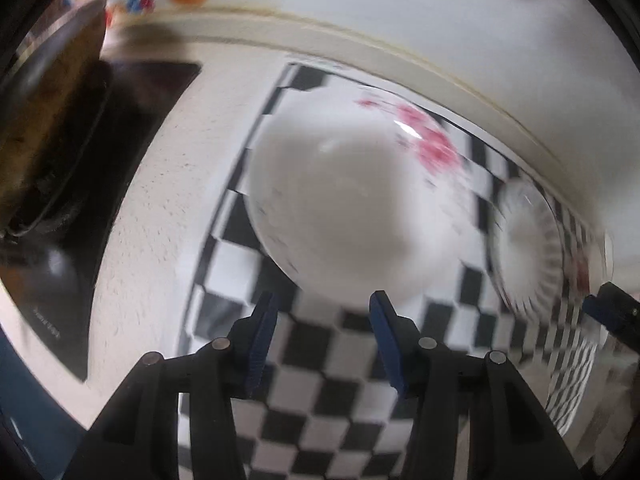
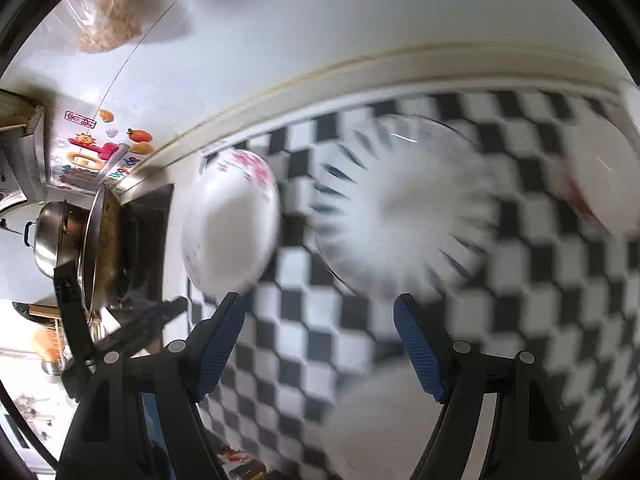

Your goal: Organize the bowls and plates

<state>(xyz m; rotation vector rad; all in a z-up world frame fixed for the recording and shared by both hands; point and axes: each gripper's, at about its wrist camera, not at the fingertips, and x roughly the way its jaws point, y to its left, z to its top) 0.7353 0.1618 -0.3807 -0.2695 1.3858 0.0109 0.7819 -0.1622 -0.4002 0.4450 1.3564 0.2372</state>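
Ribbed plate (image 2: pixel 400 208) blurred; edges unclear.

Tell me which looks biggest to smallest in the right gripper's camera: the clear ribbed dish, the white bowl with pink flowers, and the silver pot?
1. Clear ribbed dish, biggest.
2. White bowl with pink flowers.
3. Silver pot, smallest.

The pot sits farther away by the stove, so its real size stays unsure. The picture is blurry too.
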